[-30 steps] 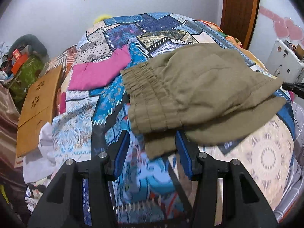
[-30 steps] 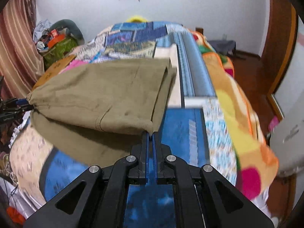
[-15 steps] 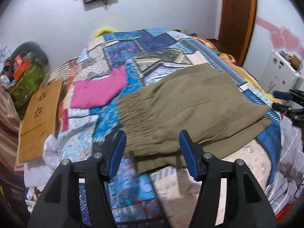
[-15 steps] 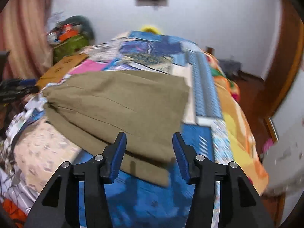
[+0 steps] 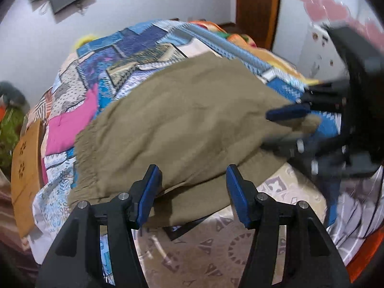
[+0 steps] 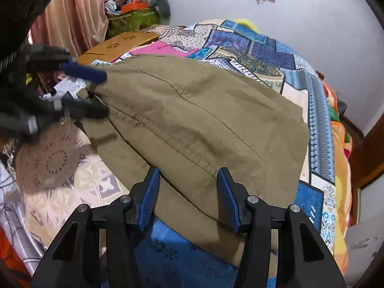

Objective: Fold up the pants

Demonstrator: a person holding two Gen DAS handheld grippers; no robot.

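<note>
Olive-khaki pants [image 5: 182,120] lie on a blue patchwork-patterned bedspread [image 5: 134,48] beside a pink garment [image 5: 69,124].

1 pants [image 5: 182,120], 1 pink cloth [image 5: 69,129] – 2 tools.

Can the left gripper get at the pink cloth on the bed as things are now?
Probably not directly. The pink cloth lies beyond the olive pants, up and left of the open left gripper, which sits at the pants' near edge. Nothing covers the cloth, but the gripper would have to pass over the pants.
</note>
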